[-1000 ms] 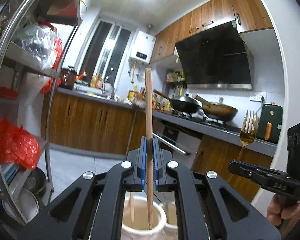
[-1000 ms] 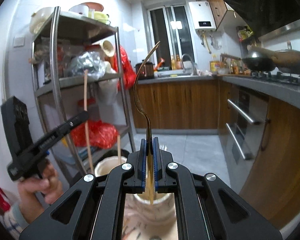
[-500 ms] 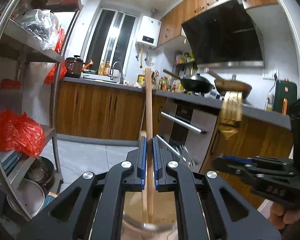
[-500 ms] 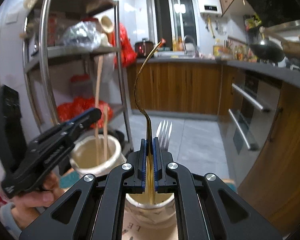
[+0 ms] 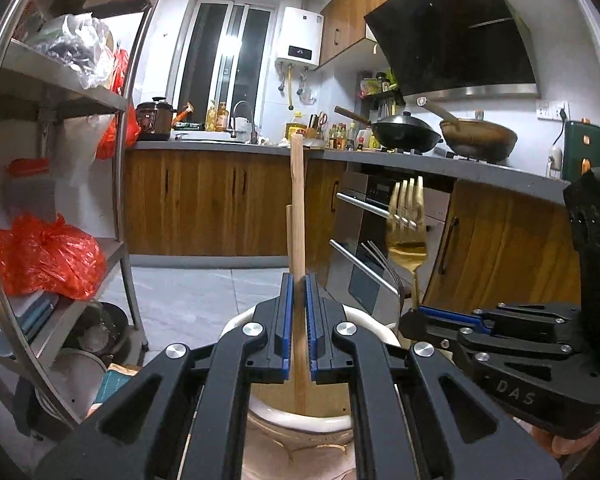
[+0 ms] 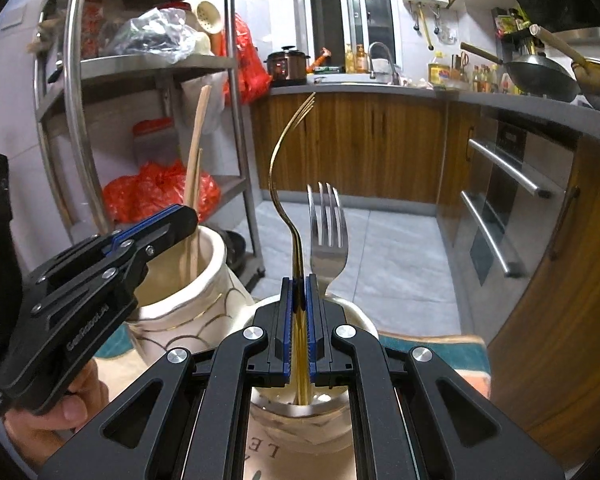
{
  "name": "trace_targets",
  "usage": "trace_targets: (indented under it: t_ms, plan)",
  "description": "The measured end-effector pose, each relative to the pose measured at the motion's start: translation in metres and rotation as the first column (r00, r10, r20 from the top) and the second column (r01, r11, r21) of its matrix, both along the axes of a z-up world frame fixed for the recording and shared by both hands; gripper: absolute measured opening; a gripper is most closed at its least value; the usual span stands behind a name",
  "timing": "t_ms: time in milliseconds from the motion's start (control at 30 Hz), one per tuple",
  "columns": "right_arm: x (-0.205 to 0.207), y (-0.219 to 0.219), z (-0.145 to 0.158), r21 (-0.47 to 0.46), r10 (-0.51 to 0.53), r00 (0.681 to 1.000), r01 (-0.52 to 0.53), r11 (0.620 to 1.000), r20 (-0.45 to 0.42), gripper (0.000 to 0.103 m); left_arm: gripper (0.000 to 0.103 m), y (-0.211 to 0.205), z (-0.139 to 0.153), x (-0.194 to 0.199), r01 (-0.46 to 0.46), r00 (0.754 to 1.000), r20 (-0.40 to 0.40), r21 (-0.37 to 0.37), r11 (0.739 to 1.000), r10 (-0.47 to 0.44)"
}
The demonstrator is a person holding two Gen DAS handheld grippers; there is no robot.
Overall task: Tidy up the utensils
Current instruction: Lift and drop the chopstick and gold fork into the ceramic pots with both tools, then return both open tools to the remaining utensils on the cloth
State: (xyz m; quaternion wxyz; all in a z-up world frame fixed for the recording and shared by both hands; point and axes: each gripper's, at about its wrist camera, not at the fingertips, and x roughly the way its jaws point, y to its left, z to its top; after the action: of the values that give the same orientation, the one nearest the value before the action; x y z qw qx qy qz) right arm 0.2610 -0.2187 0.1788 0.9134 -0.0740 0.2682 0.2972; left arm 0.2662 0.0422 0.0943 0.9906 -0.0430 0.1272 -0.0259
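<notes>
My left gripper (image 5: 298, 328) is shut on a wooden chopstick (image 5: 299, 208), held upright with its lower end inside a cream ceramic holder (image 5: 236, 324). A second chopstick (image 5: 289, 232) stands in that holder. My right gripper (image 6: 299, 320) is shut on a gold fork (image 6: 278, 160), its handle end down inside another cream holder (image 6: 360, 320). A silver fork (image 6: 328, 232) stands in that same holder. The gold fork (image 5: 406, 216) and right gripper (image 5: 424, 316) also show in the left wrist view; the left gripper (image 6: 180, 220) and its patterned holder (image 6: 208, 288) show in the right wrist view.
A steel shelf rack (image 6: 76, 92) with red bags (image 5: 44, 256) stands on the left. Wooden cabinets (image 5: 204, 200), an oven (image 6: 496, 204) and a counter with woks (image 5: 404, 132) line the back and right. The holders stand on a patterned mat (image 6: 432, 344).
Both grippers have moved down toward their holders, each utensil sinking deeper into its holder. The two grippers are closer together.
</notes>
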Motion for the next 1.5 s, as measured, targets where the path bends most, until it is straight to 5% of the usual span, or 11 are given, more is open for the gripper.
trace_targets:
  t_ms: [200, 467, 633, 800, 1200, 1500]
  plan:
    - [0.004, 0.001, -0.002, 0.010, -0.010, 1.000, 0.010, 1.000, -0.013, 0.007, 0.009, -0.001, 0.000, -0.002, -0.014, 1.000, 0.004, 0.005, 1.000, 0.014]
    - [0.002, -0.008, -0.003, 0.027, -0.013, 1.000, 0.014, 1.000, -0.023, 0.035, 0.049, 0.008, 0.007, -0.020, -0.017, 0.999, 0.029, -0.015, 1.000, 0.018]
    - [-0.013, -0.015, 0.003, 0.025, -0.002, 1.000, 0.002, 1.000, 0.001, 0.037, 0.058, 0.016, 0.010, -0.040, -0.016, 1.000, 0.024, -0.030, 0.999, 0.017]
    - [-0.034, -0.029, 0.008, 0.021, -0.006, 1.000, 0.005, 1.000, 0.023, 0.037, 0.058, 0.031, 0.009, -0.064, -0.024, 1.000, 0.008, -0.080, 0.997, 0.025]
    - [-0.063, -0.072, -0.022, 0.035, -0.030, 0.995, 0.034, 0.999, -0.099, 0.037, 0.058, 0.037, -0.028, -0.105, -0.026, 0.992, -0.126, -0.083, 0.996, 0.015]
    - [-0.077, -0.080, -0.065, -0.070, -0.037, 0.967, 0.020, 0.997, -0.252, 0.036, 0.051, 0.006, -0.069, -0.102, 0.067, 0.941, -0.329, -0.066, 0.996, -0.085]
